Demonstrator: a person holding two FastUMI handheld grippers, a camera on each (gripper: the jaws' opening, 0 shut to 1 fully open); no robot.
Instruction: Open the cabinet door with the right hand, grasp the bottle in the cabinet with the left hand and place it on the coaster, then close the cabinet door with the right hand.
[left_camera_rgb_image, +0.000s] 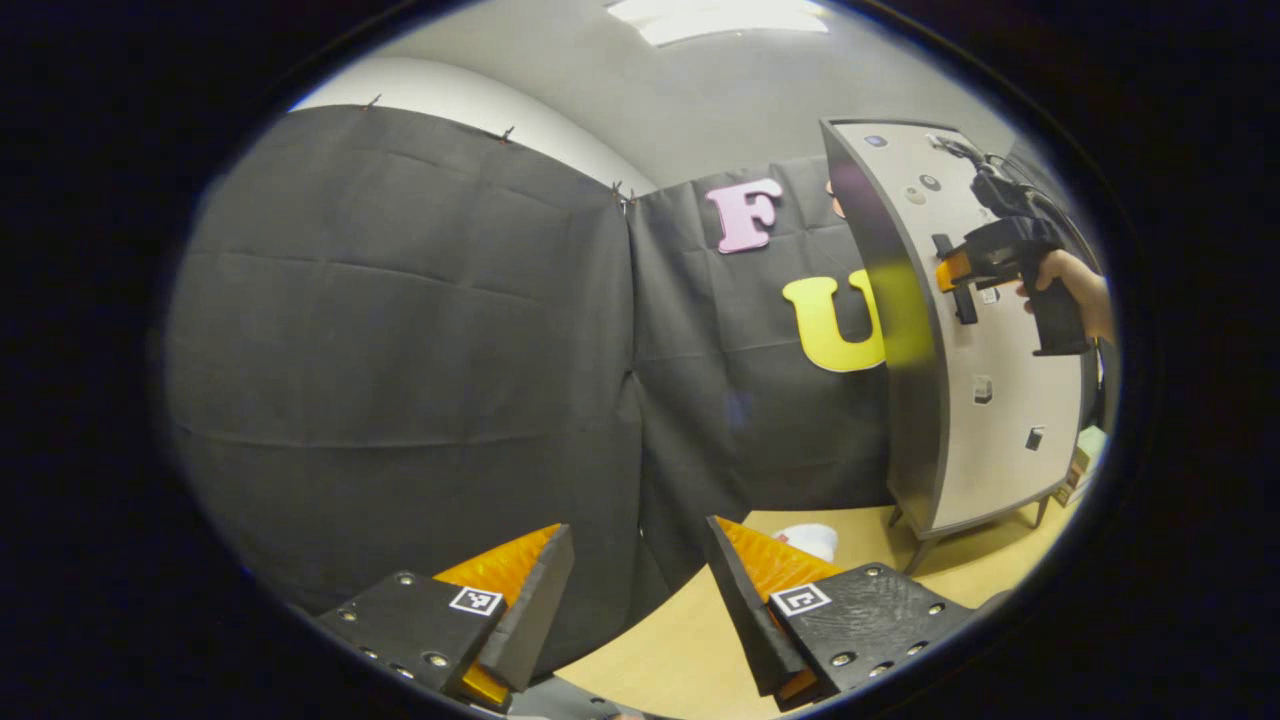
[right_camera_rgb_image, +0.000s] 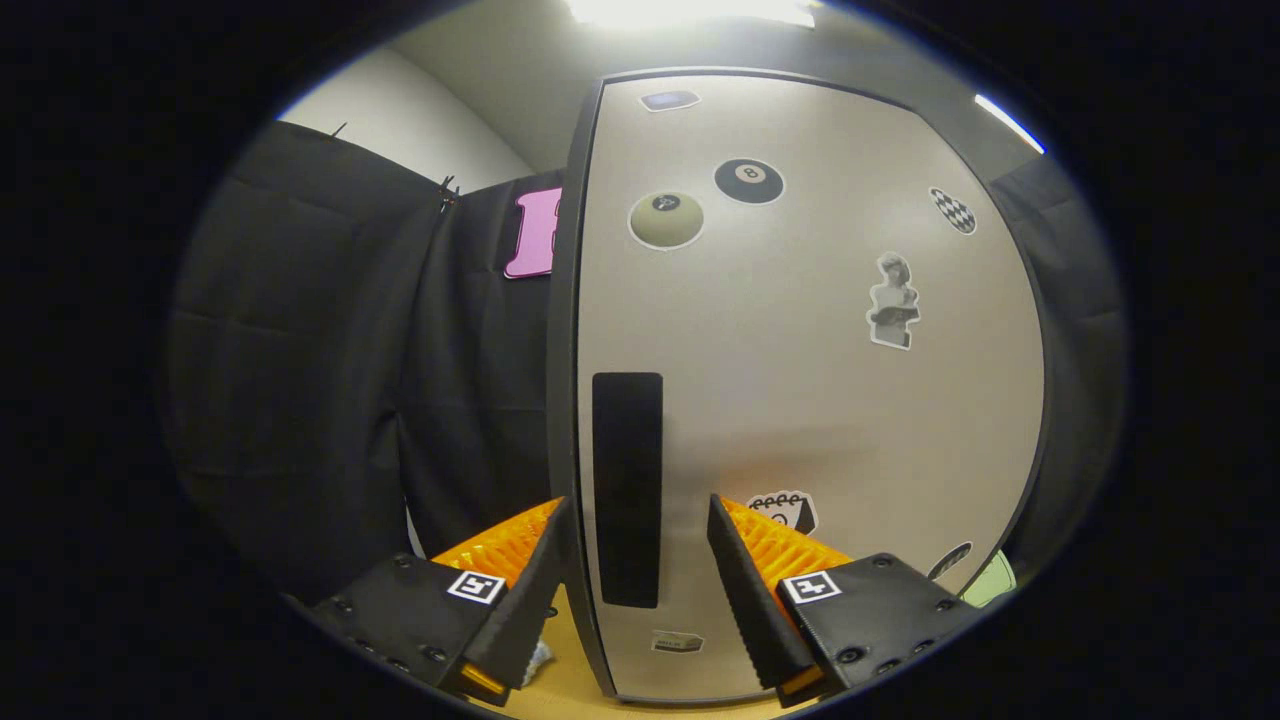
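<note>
in the left gripper view, the left gripper (left_camera_rgb_image: 640, 600) sits low over the left part of a pale wooden table (left_camera_rgb_image: 680, 640), its fingers spread wide with nothing between them, facing the black cloth wall (left_camera_rgb_image: 400, 330). just past its right finger a small white thing (left_camera_rgb_image: 810, 540) lies on the table; what it is cannot be told. further right stands the cabinet (left_camera_rgb_image: 985, 400) on short legs, its light door (left_camera_rgb_image: 1000, 420) shut and dotted with stickers. at the door's dark handle (left_camera_rgb_image: 955, 280) the right gripper (left_camera_rgb_image: 950, 272) is held up by a hand (left_camera_rgb_image: 1070, 285); from here it is too small to tell whether the fingers touch the handle.

in the right gripper view, cloth wall fills the left side. then comes the door's left edge, and the handle (right_camera_rgb_image: 627, 490) stands upright between the right gripper's (right_camera_rgb_image: 635, 570) two fingers, which are wide apart, one on each side of the handle, not pressing on it. the door (right_camera_rgb_image: 820, 400) is closed. stickers (right_camera_rgb_image: 748, 181) are scattered over its right part.
</note>
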